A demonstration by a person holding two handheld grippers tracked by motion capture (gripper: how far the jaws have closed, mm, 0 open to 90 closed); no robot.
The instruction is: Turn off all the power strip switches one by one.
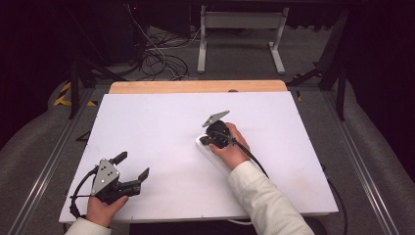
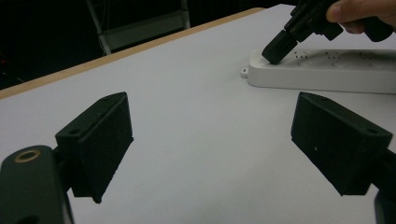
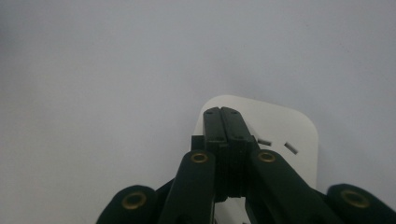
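Jaws of the right gripper are squeezed together with nothing between them, and their tip presses down on the far end of the white power strip — likely on its switch. The strip lies flat in the middle of the white table. The left gripper rests near the front edge, jaws apart, holding nothing. Next comes a gentle push — then a lift.

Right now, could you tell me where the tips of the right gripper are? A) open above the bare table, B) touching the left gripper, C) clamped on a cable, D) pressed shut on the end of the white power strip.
D: the right gripper has its jaws closed together, tips down on the end of the power strip, near its sockets.
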